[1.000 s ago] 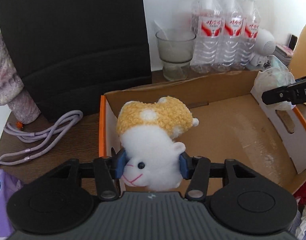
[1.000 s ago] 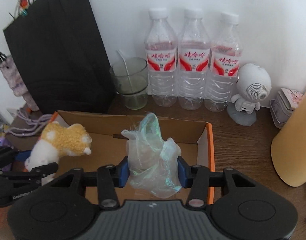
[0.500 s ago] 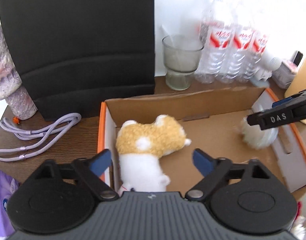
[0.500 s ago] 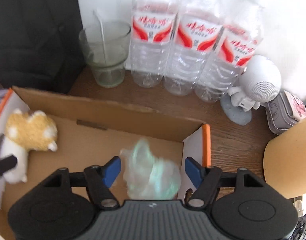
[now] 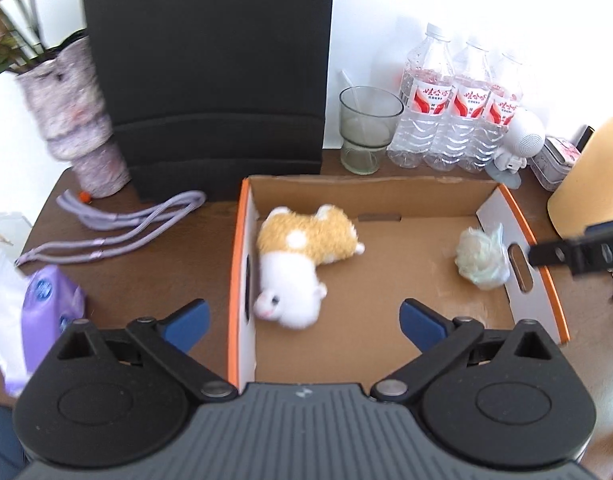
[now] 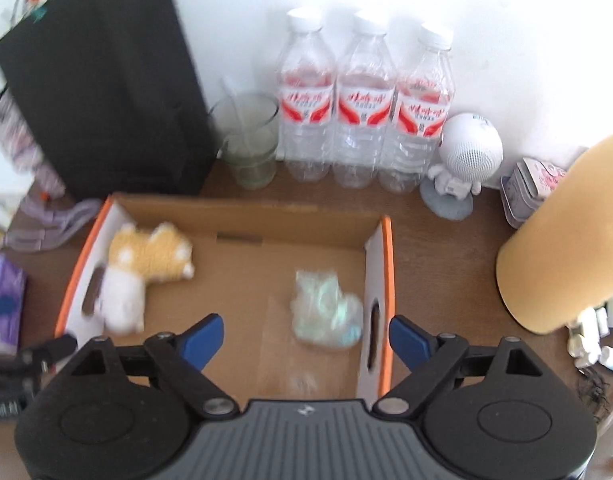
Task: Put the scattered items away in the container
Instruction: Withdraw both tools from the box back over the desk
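An open cardboard box (image 5: pixel 386 184) (image 6: pixel 242 210) with orange edges stands on the brown table. A yellow-and-white plush toy (image 5: pixel 302 256) (image 6: pixel 146 268) lies on its side at the box's left wall. A crumpled pale-green plastic bag (image 5: pixel 482 260) (image 6: pixel 326 308) rests on the box floor by the right wall. My left gripper (image 5: pixel 302 324) hovers above the box's left wall, jaws still opening, nothing between them. My right gripper (image 6: pixel 306 336) hangs above the bag, jaws still opening, pads well clear of it. A right finger (image 5: pixel 578 252) shows in the left wrist view.
A purple cord (image 5: pixel 118 224) and a purple tissue pack (image 5: pixel 42 312) lie left of the box. Behind it stand a black bag (image 5: pixel 210 72), a glass (image 5: pixel 366 128), three water bottles (image 6: pixel 366 100), a white robot figure (image 6: pixel 462 160) and a small tin (image 6: pixel 534 188). A yellow cylinder (image 6: pixel 566 240) stands right.
Both grippers let go and opened wide: the plush toy dropped against the box's left wall, the plastic bag dropped by the right wall. Both grippers rose away from the box.
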Demonstrator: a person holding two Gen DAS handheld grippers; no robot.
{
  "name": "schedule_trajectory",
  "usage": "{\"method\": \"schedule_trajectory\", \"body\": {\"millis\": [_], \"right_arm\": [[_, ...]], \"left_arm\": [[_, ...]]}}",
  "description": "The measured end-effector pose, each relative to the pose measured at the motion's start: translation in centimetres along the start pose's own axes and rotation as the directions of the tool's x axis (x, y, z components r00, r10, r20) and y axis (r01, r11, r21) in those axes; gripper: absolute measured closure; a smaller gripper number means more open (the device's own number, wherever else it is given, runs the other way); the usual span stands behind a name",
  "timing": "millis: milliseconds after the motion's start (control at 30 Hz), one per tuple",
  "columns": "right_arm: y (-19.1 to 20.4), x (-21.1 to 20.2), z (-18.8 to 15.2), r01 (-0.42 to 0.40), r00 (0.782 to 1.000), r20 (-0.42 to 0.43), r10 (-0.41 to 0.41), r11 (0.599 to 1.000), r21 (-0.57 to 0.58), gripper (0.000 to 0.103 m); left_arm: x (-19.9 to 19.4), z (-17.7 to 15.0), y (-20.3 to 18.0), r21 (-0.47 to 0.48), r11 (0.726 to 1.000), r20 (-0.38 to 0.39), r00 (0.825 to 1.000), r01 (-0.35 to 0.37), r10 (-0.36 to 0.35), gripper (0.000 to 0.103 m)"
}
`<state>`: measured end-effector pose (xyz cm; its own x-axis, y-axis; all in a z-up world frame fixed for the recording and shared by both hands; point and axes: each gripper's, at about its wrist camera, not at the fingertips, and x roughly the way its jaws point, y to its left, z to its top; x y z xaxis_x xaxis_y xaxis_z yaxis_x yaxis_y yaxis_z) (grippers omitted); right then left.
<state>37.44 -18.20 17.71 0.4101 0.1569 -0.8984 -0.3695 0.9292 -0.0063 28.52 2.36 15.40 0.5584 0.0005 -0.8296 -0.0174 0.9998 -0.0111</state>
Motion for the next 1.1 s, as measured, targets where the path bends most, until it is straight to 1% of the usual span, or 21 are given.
{"method": "schedule_trajectory", "body": {"millis": [100,167,200,233,267,333,367,400,433,467,533,567,633,700,767,867,900,933,967,1033,1100], "right_arm": [[0.5,-1.4,-3.0,0.002,1.000,0.023,-0.001,1.000,-0.024,0.013],[1.0,-2.4,-5.5,-0.024,0.995,0.098,0.027,0.999,-0.033,0.013],[1.2,-2.9,-7.0,-0.050,0.986,0.160,0.055,0.998,-0.032,0.013],[1.5,-3.3,-8.5,-0.075,0.969,0.235,0.082,0.996,-0.038,0.013],[1.6,-3.5,-10.3,-0.098,0.941,0.321,0.109,0.994,-0.048,0.013],[2.2,-3.7,-14.3,-0.095,0.858,0.499,0.120,0.993,-0.075,0.012],[2.7,-3.6,-15.9,-0.079,0.824,0.555,0.114,0.993,-0.086,0.006],[3.2,-3.4,-17.4,-0.060,0.797,0.595,0.104,0.994,-0.094,0.004],[3.8,-3.3,-18.5,-0.036,0.779,0.621,0.087,0.995,-0.093,0.003],[4.1,-3.1,-19.3,-0.023,0.774,0.629,0.071,0.996,-0.085,0.003],[4.6,-2.6,-20.5,0.018,0.783,0.621,0.018,0.998,-0.053,0.003],[4.7,-2.6,-21.3,0.035,0.786,0.618,-0.010,0.999,-0.027,0.003],[5.0,-3.2,-23.4,0.026,0.790,0.614,-0.007,0.999,-0.022,0.003],[5.3,-4.4,-26.7,-0.001,0.775,0.632,0.022,0.999,-0.033,0.003],[5.7,-5.3,-30.6,-0.022,0.762,0.646,0.044,0.999,-0.043,0.003],[6.4,-6.0,-35.8,-0.037,0.777,0.627,0.058,0.998,-0.046,0.003],[6.6,-6.1,-37.6,-0.046,0.785,0.616,0.070,0.997,-0.055,0.003],[6.7,-6.1,-39.0,-0.045,0.792,0.606,0.069,0.997,-0.055,0.003],[6.9,-6.2,-40.4,-0.033,0.799,0.599,0.055,0.998,-0.048,0.003],[7.3,-6.3,-42.4,-0.017,0.810,0.585,0.044,0.999,-0.052,0.003],[7.5,-6.5,-43.3,-0.025,0.810,0.583,0.056,0.998,-0.060,0.003]], "left_arm": [[-1.6,-2.5,0.1,-0.007,1.000,0.035,0.999,-0.020,0.020,0.000],[-3.0,-4.8,-0.2,-0.007,0.999,0.125,0.991,-0.047,0.048,0.000],[-3.7,-6.1,-0.5,0.000,0.998,0.188,0.980,-0.060,0.059,0.000],[-4.5,-7.7,-0.7,0.012,0.998,0.263,0.963,-0.067,0.062,0.000],[-5.0,-9.2,-1.3,0.027,0.997,0.330,0.942,-0.069,0.056,0.000],[-5.8,-12.1,-1.8,0.040,0.998,0.434,0.901,-0.053,0.031,0.000],[-6.0,-13.3,-1.9,0.036,0.998,0.471,0.882,-0.041,0.019,0.000],[-6.0,-14.4,-1.8,0.031,0.999,0.501,0.866,-0.026,0.007,0.000],[-5.9,-15.2,-1.7,0.023,1.000,0.524,0.851,-0.021,0.006,0.000],[-5.8,-16.0,-1.6,0.014,1.000,0.542,0.840,-0.024,0.012,0.000],[-5.8,-17.7,-1.4,-0.014,1.000,0.570,0.821,-0.025,0.028,0.000],[-6.1,-18.6,-1.4,-0.021,1.000,0.577,0.817,-0.016,0.025,0.000],[-7.1,-20.9,-1.1,-0.026,1.000,0.575,0.818,0.009,0.008,0.000],[-8.2,-24.3,-0.7,-0.047,0.999,0.567,0.824,0.028,0.004,0.000],[-9.1,-27.5,-0.5,-0.088,0.996,0.540,0.841,0.033,0.020,0.000],[-10.3,-32.3,-0.3,-0.096,0.994,0.524,0.852,0.055,0.004,0.000],[-10.4,-33.4,-0.3,-0.081,0.995,0.507,0.862,0.062,-0.012,0.000],[-10.5,-34.3,-0.2,-0.061,0.996,0.471,0.881,0.065,-0.029,0.000],[-10.6,-35.1,-0.1,-0.057,0.996,0.450,0.892,0.065,-0.033,0.000],[-11.0,-36.3,0.1,-0.057,0.995,0.435,0.899,0.078,-0.045,0.000],[-11.3,-37.1,-0.3,-0.039,0.995,0.433,0.899,0.089,-0.063,0.000]]}}
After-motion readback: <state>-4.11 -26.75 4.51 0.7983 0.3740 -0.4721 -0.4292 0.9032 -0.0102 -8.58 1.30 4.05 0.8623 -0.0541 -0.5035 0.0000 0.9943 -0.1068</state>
